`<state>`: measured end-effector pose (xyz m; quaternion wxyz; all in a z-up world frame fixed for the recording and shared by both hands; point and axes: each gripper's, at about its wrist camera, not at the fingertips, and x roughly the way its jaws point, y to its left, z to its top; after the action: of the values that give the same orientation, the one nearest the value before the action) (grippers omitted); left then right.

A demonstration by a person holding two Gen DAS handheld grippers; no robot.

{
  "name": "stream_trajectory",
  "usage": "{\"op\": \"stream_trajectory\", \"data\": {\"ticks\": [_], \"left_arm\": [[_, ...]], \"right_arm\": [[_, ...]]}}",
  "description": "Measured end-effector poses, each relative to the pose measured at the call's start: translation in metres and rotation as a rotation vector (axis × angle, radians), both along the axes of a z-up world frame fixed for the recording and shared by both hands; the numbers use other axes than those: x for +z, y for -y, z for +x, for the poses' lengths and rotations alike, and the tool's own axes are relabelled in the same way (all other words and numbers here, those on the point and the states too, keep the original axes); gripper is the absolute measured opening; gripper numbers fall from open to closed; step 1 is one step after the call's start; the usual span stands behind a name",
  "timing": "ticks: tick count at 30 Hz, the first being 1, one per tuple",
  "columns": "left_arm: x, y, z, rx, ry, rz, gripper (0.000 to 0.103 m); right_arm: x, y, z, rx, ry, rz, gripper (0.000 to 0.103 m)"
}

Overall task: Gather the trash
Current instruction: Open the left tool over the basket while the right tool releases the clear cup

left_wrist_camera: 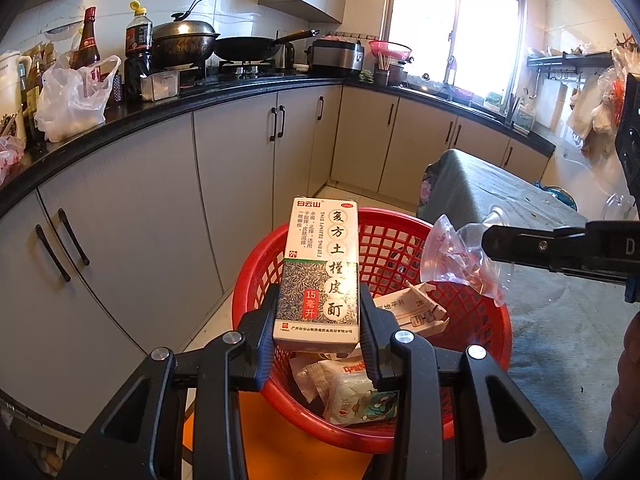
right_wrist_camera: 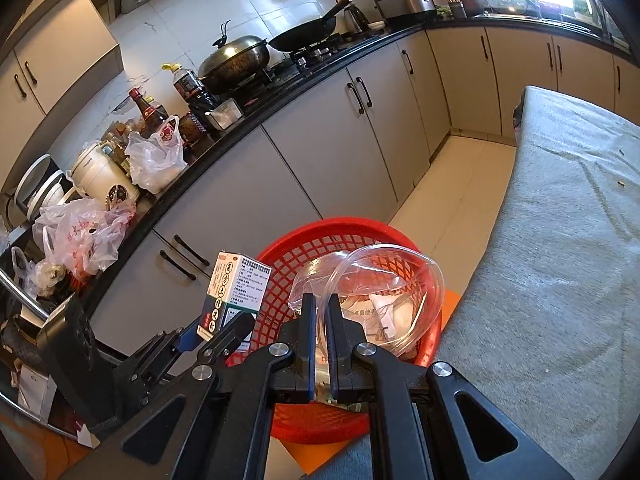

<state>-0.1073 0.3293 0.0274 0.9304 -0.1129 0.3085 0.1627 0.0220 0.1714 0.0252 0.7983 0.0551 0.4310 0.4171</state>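
My left gripper [left_wrist_camera: 320,312] is shut on a white and green medicine box [left_wrist_camera: 320,272], held upright over the red mesh basket [left_wrist_camera: 472,312]. The same box [right_wrist_camera: 236,288] shows at the left in the right wrist view, beside the basket [right_wrist_camera: 288,252]. My right gripper [right_wrist_camera: 319,306] is shut on a crumpled clear plastic cup [right_wrist_camera: 384,276], which hangs above the basket's opening. From the left wrist view the right gripper [left_wrist_camera: 486,242] reaches in from the right with the clear cup [left_wrist_camera: 456,258]. Wrappers and a flattened carton [left_wrist_camera: 416,312] lie in the basket.
A table with a grey cloth [right_wrist_camera: 560,260] stands to the right of the basket. Grey cabinets under a black counter [left_wrist_camera: 160,112] run along the left and back, loaded with bottles, pans and plastic bags [left_wrist_camera: 72,96]. An orange stool surface [left_wrist_camera: 280,448] sits under the basket.
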Motion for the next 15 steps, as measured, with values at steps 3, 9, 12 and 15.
{"op": "stream_trajectory", "data": {"ticks": [3,9,12,15], "left_arm": [[-0.002,-0.003,0.002,0.001,-0.003,-0.006,0.035],[-0.004,-0.006,0.005,-0.005,-0.005,-0.011,0.035],[-0.004,-0.006,0.007,-0.010,-0.006,-0.010,0.035],[-0.005,-0.006,0.009,-0.015,-0.008,-0.009,0.035]], "right_arm": [[-0.003,-0.004,0.004,-0.003,-0.006,-0.005,0.006],[-0.009,-0.011,0.010,-0.007,-0.018,-0.014,0.006],[-0.011,-0.015,0.013,-0.008,-0.025,-0.014,0.007],[-0.013,-0.017,0.016,-0.008,-0.029,-0.011,0.007]]}}
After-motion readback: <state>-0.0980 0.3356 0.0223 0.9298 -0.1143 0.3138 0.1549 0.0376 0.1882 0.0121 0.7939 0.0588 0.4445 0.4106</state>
